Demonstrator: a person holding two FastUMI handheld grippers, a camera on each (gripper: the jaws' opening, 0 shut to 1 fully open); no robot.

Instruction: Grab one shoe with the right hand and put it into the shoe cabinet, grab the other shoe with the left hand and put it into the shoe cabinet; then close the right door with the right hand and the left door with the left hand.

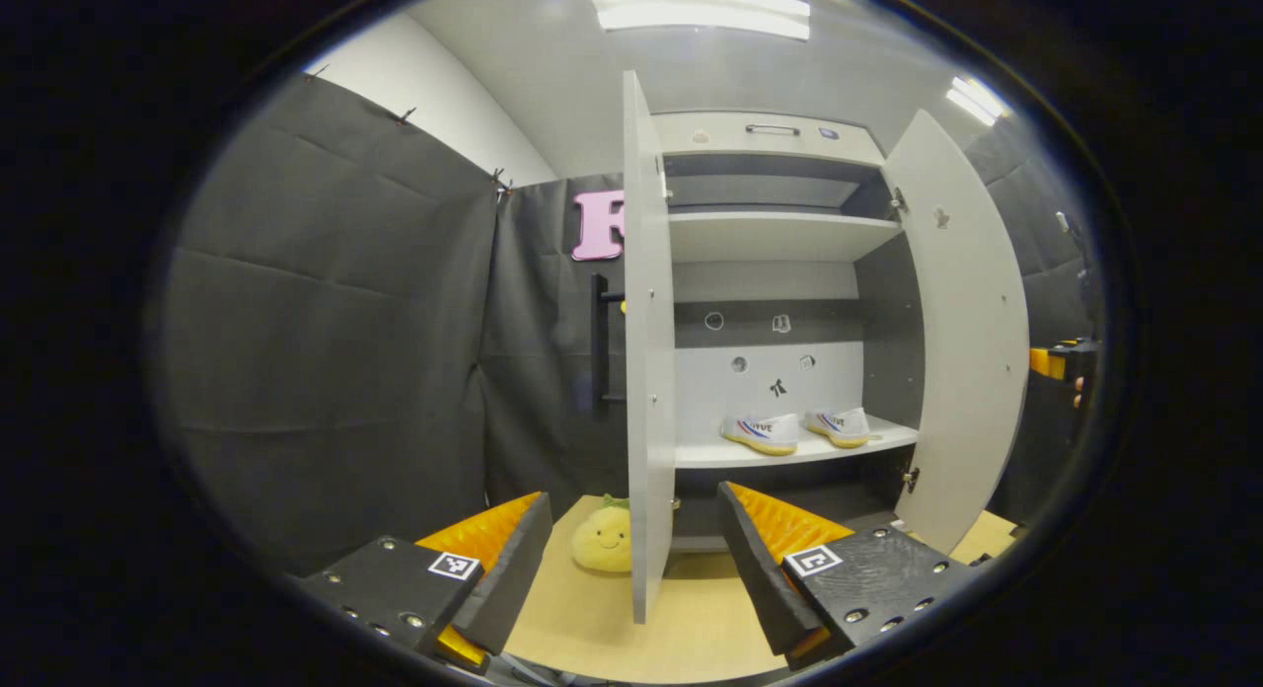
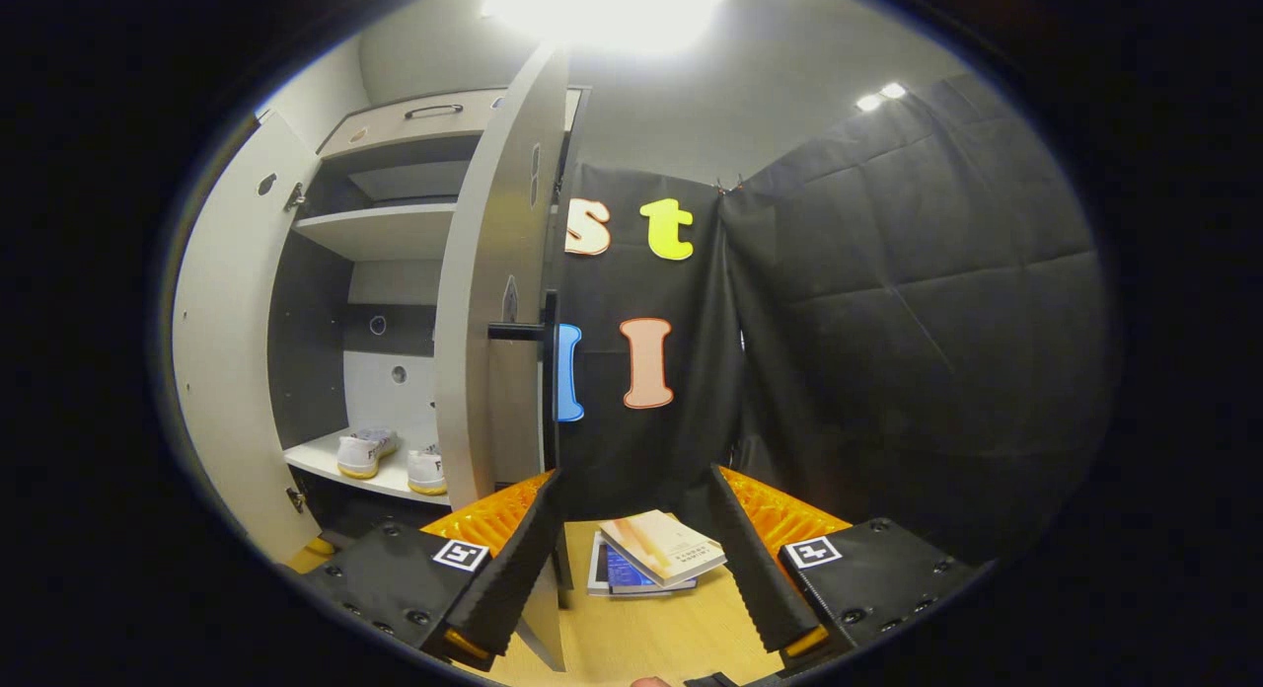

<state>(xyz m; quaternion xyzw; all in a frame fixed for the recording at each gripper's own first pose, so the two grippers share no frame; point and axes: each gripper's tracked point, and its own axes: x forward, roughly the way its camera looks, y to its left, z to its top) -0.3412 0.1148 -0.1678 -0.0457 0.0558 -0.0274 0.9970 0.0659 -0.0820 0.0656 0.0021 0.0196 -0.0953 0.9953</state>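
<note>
Left gripper [image 1: 631,559] with its jaws set wide apart and empty, the edge of the cabinet's left door [image 1: 646,371] standing in the gap between the fingers without touching either one that can be made out. The shoe cabinet [image 1: 780,272] is open, both doors swung outward; the right door [image 1: 962,322] stands at the far side of the opening. The two shoes, one [image 1: 760,432] and the other [image 1: 839,425], lie side by side on the lower shelf [image 1: 789,452] inside the cabinet, toes pointing roughly the same way. A yellow plush toy [image 1: 602,539] sits on the worktop [image 1: 612,618] just beside the foot of the left door, on its outer side. Right gripper [image 2: 636,569] likewise with jaws wide apart and holding nothing; the right door's edge [image 2: 498,322] rises just above its left-hand finger, and whether door and finger touch cannot be told. A dark bar handle [image 2: 548,371] runs along the outer face of that door. From this side the pair of shoes [image 2: 390,458] is seen on the same lower shelf, behind the door. A small stack of books [image 2: 651,554] lies on the worktop between the fingers, farther off, untouched by them.
</note>
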